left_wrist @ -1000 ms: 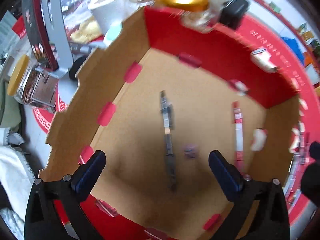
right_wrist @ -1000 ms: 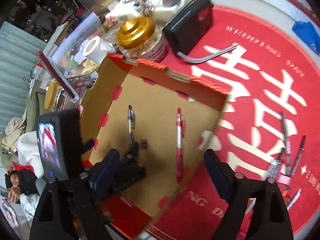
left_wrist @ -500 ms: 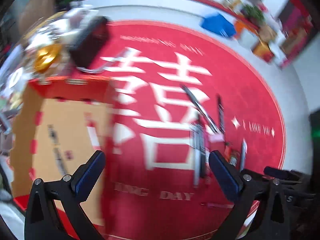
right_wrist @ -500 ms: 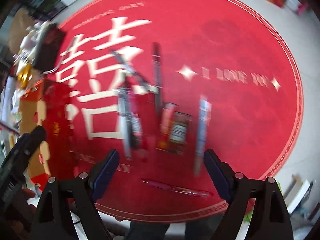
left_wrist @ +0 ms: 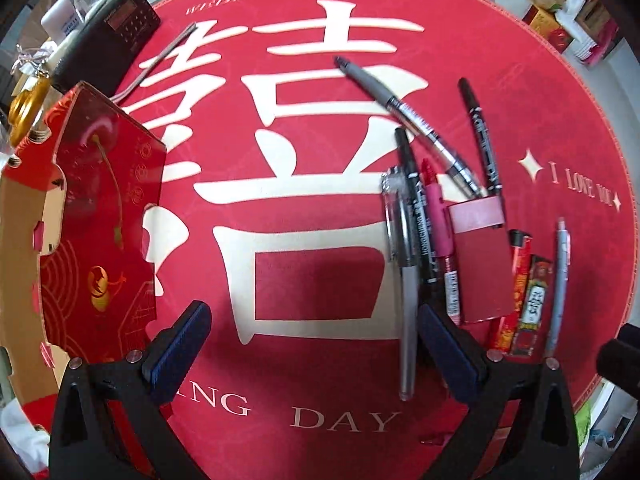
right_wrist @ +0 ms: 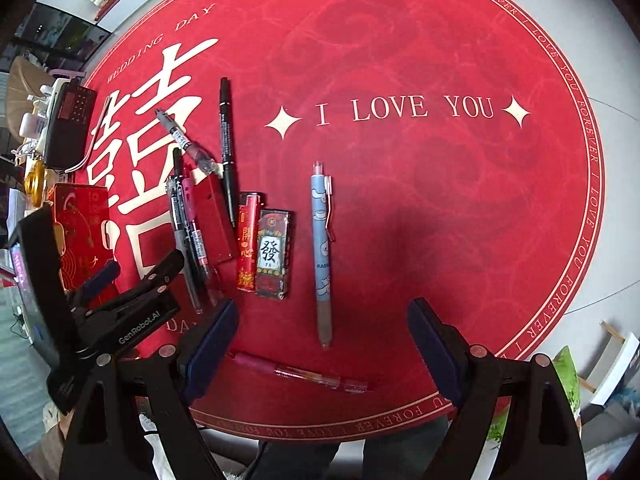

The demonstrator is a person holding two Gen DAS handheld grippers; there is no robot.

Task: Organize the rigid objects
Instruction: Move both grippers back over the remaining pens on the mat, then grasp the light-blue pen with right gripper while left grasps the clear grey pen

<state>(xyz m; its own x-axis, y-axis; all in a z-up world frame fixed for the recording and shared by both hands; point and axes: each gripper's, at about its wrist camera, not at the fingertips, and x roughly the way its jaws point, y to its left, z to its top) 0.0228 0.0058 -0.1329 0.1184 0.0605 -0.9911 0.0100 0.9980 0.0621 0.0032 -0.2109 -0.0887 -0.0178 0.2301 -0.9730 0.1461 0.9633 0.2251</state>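
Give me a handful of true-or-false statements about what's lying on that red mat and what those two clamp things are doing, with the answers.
1. The right gripper is clamped on the blue pen. False: its jaws stand open and empty above the mat.
2. The left gripper holds nothing. True.
3. Two lighters lie side by side between the red card case and the blue pen. True.
4. The pink pen stands upright in a cup. False: it lies flat near the mat's edge.
5. The radio sits inside the cardboard box. False: it rests on the mat beyond the box.
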